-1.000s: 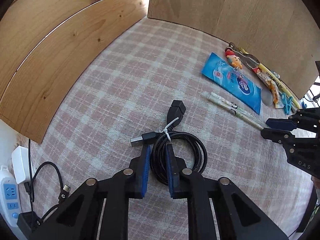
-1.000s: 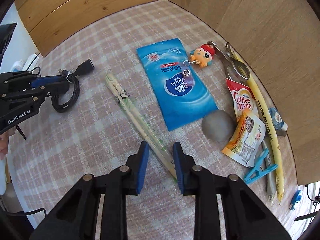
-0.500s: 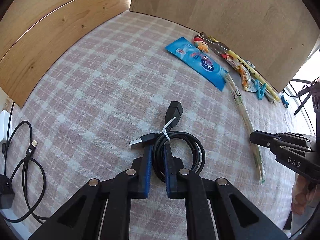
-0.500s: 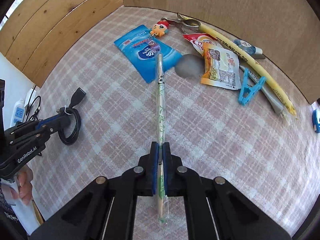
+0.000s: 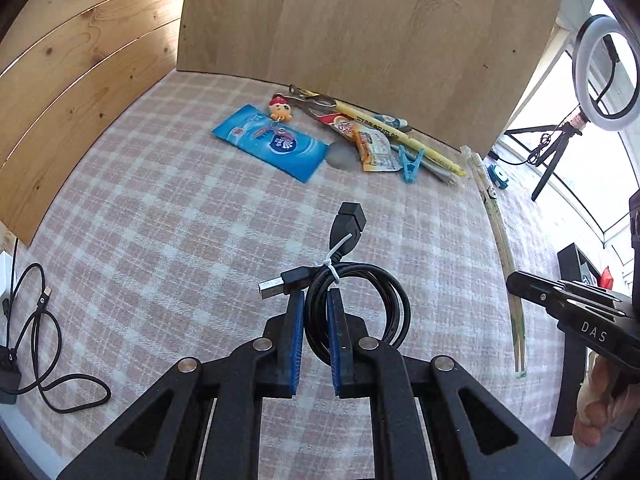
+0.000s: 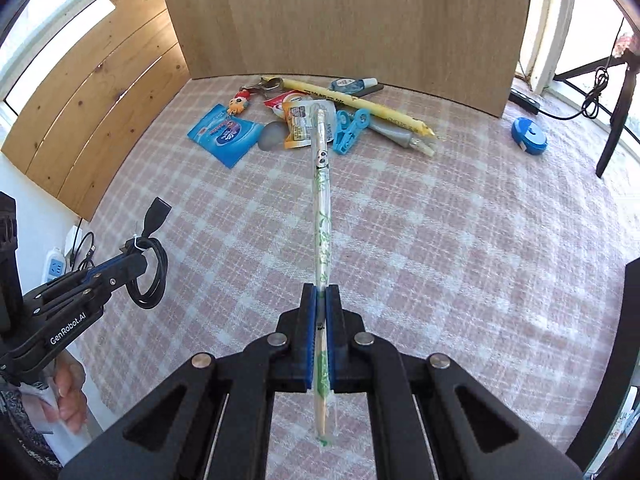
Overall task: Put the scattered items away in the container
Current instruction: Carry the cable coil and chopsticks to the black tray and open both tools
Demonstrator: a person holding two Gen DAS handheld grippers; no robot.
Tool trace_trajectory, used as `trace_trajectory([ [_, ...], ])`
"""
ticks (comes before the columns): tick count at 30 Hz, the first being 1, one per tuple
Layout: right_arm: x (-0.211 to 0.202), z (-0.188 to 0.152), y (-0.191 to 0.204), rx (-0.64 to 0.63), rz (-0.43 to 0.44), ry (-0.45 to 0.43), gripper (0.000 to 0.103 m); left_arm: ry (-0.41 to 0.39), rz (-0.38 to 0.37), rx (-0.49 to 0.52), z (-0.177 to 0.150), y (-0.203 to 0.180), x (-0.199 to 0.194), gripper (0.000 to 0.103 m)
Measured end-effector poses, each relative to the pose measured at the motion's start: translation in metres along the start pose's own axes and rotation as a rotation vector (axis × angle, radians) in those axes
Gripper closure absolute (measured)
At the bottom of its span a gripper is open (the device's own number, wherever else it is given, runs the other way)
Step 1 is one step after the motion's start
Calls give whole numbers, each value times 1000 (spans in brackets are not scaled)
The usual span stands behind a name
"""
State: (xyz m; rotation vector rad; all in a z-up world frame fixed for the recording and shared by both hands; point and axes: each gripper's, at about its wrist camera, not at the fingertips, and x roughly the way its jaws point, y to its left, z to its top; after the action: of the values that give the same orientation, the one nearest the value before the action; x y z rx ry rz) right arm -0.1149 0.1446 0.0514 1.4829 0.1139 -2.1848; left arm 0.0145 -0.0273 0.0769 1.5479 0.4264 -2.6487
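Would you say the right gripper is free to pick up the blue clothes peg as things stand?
Probably not yet: the right gripper is shut on the wrapped chopsticks, so nothing else fits between its fingers. The blue clothes peg lies uncovered on the cloth, so once the chopsticks are dropped off it looks reachable.

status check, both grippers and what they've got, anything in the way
Left gripper shut on coiled black cable. Right gripper shut on wrapped chopsticks. Both loads off the checked cloth. No container in view; path clear.
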Motion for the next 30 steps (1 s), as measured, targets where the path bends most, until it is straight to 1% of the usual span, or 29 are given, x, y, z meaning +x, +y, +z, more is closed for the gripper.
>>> trace_trajectory([
  [1, -8, 2, -4, 20, -9, -15, 99, -4, -9, 19, 6, -20, 5, 93],
  [2, -22, 0, -9, 43, -19, -29, 99, -7, -20, 40, 22, -24, 10, 93],
  [3, -36, -8, -16, 68, -30, -43, 99, -10, -32, 61, 23, -37, 10, 93],
  [6, -63, -28, -44, 145, -75, -88, 99, -14, -71, 129, 22, -82, 10, 93],
  [7, -72, -35, -55, 167, -94, -102, 99, -13, -89, 154, 9, -82, -9, 93],
  [8, -81, -43, -65, 187, -117, -113, 99, -9, -108, 175, 17, -110, -3, 93],
  [11, -112, -73, -104, 271, -169, -148, 99, 4, -171, 245, 17, -165, 9, 93],
  [13, -131, -92, -128, 322, -207, -172, 99, 11, -217, 293, 6, -197, 4, 93],
  [18, -184, -148, -192, 457, -311, -219, 99, 32, -326, 415, -14, -287, 8, 93],
  [23, -228, -198, -245, 581, -396, -252, 99, 50, -406, 526, -36, -366, 4, 93],
  [27, -247, -227, -277, 656, -434, -260, 99, 58, -441, 588, -48, -415, 1, 93],
  [30, -257, -244, -294, 690, -453, -257, 99, 62, -451, 621, -55, -442, 1, 93],
])
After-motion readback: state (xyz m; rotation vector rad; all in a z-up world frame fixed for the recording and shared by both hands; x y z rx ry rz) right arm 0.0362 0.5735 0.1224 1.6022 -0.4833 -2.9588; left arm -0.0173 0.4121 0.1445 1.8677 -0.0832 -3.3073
